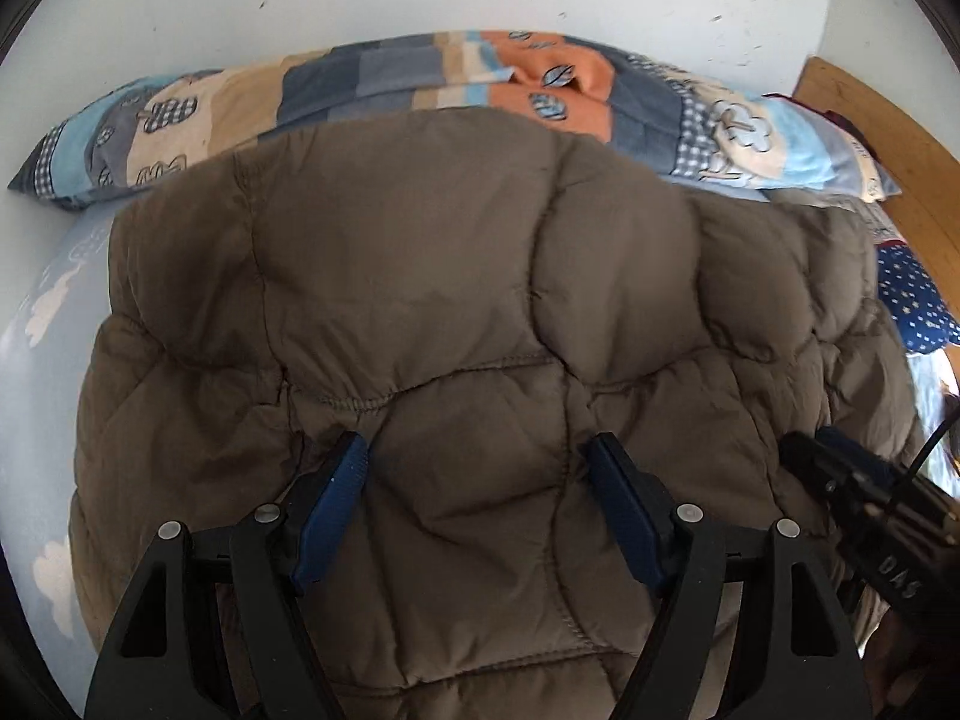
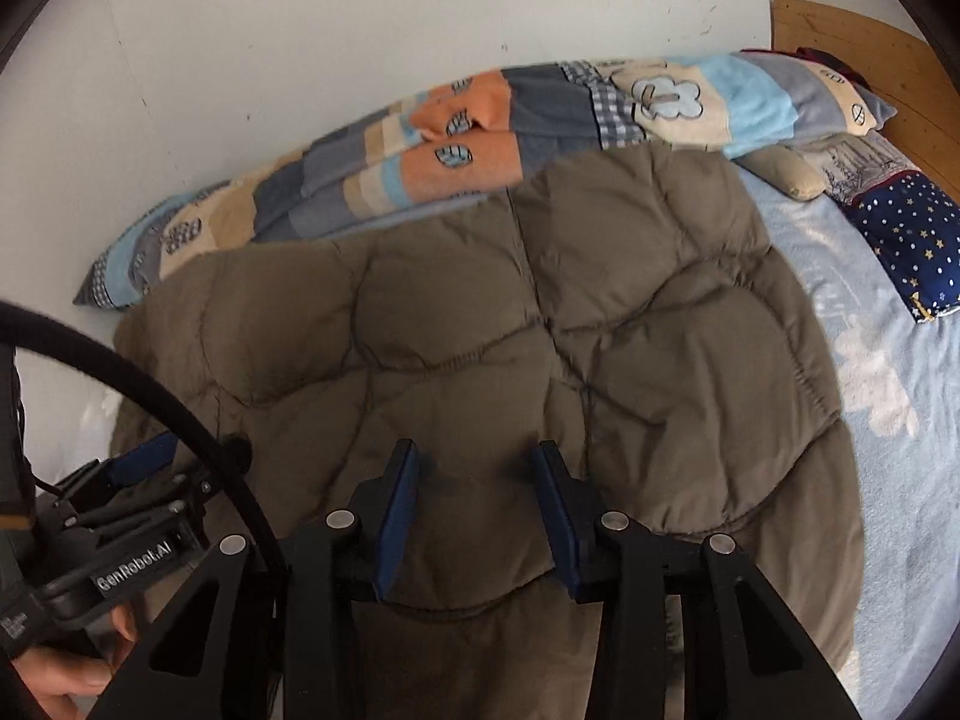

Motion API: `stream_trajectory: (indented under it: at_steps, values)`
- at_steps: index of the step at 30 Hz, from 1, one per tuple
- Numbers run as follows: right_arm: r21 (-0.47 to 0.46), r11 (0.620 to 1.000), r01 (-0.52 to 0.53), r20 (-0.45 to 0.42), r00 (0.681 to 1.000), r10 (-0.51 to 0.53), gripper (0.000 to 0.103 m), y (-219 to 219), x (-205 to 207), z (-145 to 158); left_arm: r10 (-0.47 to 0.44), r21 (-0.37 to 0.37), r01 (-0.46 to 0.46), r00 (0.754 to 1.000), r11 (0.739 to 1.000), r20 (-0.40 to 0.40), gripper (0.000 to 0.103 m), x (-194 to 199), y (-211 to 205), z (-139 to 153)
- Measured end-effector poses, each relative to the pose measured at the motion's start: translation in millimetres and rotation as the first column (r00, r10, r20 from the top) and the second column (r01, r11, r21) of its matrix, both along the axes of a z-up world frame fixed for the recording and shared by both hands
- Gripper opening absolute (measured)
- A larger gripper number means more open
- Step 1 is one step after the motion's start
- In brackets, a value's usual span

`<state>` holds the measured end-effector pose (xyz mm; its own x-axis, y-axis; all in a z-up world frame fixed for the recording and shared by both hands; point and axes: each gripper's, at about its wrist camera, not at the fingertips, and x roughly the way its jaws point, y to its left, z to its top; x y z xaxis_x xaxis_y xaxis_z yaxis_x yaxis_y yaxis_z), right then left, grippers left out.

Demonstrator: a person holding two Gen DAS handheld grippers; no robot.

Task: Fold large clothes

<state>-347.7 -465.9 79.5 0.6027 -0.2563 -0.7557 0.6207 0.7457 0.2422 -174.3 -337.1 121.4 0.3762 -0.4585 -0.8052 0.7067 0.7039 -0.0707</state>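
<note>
Brown quilted jacket [image 1: 456,276]: fills frame centre, lying on light blue sheet [image 2: 900,480]. Left gripper [image 1: 477,450] and right gripper [image 2: 474,456]: lower centre, jaws spread over the padding. Patchwork blanket [image 1: 384,78]: upper frame.

Blue bed [image 2: 888,480] under brown quilted coat [image 2: 510,330], patchwork blanket [image 2: 420,168], starry pillow [image 2: 918,240]

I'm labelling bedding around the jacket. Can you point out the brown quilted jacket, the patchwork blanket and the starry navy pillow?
brown quilted jacket [image 2: 480,312]: right wrist view, middle quilted panel.
patchwork blanket [image 1: 360,78]: left wrist view, blue patches.
starry navy pillow [image 2: 912,240]: right wrist view, its star-printed face.
</note>
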Motion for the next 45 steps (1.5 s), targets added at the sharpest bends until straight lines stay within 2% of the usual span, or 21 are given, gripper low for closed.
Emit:
stream_trajectory:
  at_steps: [3,5,9,11,15,20,26,29,34,39,41,45]
  values:
    - [-0.004,1.0,-0.015,-0.051,0.999,0.015,0.043,-7.4,18.4,-21.7,-0.004,0.044,0.003,1.0,0.999,0.023,0.079,4.8,-8.3,-12.5]
    - [0.028,1.0,-0.006,-0.061,0.998,0.007,0.043,-15.1,25.9,-28.6,-0.003,0.06,0.002,1.0,0.998,0.024,0.081,9.1,-12.6,-20.5]
    - [0.063,0.998,-0.008,-0.071,0.997,0.012,0.043,-24.3,33.3,-37.5,0.0,0.068,-0.001,1.0,0.998,0.013,0.083,16.3,-16.0,-27.2]
    - [0.07,0.998,-0.007,-0.063,0.998,0.012,0.043,-25.3,31.1,-35.2,0.001,0.044,-0.002,0.999,0.999,0.032,0.083,13.8,-11.0,-21.9]
    - [0.05,0.999,-0.018,-0.051,0.998,0.021,0.043,-15.4,21.0,-16.6,0.007,-0.005,-0.007,0.999,1.0,0.031,0.081,6.7,1.8,-4.4]
    - [0.066,0.997,-0.041,0.015,0.999,0.04,0.044,7.1,3.6,24.3,0.005,-0.03,-0.004,0.998,1.0,0.055,0.081,-2.3,24.6,25.8]
    - [0.027,0.996,-0.081,-0.011,0.997,0.082,0.044,48.0,-5.2,48.2,-0.034,0.004,0.034,0.996,0.999,0.079,0.081,-22.4,50.0,38.0]
    - [0.058,0.995,-0.079,-0.001,0.997,0.079,0.044,59.6,-11.8,53.3,-0.039,0.043,0.035,0.996,0.998,0.076,0.081,-32.9,61.0,38.3]
    - [0.133,0.99,-0.056,0.054,0.997,0.049,0.044,87.6,-36.9,60.4,-0.015,0.026,0.013,0.997,1.0,0.074,0.081,-58.2,94.9,44.6]
    - [0.067,0.998,0.004,-0.017,1.0,-0.002,0.044,89.2,-45.8,52.2,0.01,0.113,-0.022,0.994,0.993,0.113,0.081,-54.3,102.8,29.3]
    - [0.049,0.998,0.047,-0.057,0.997,-0.044,0.044,75.5,-45.5,41.9,0.033,0.117,-0.043,0.996,0.992,0.083,0.081,-44.0,104.3,21.9]
    - [0.088,0.995,0.055,-0.113,0.993,-0.045,0.044,51.7,-39.6,18.3,0.035,0.138,-0.041,0.998,0.99,0.047,0.082,-28.6,98.6,5.2]
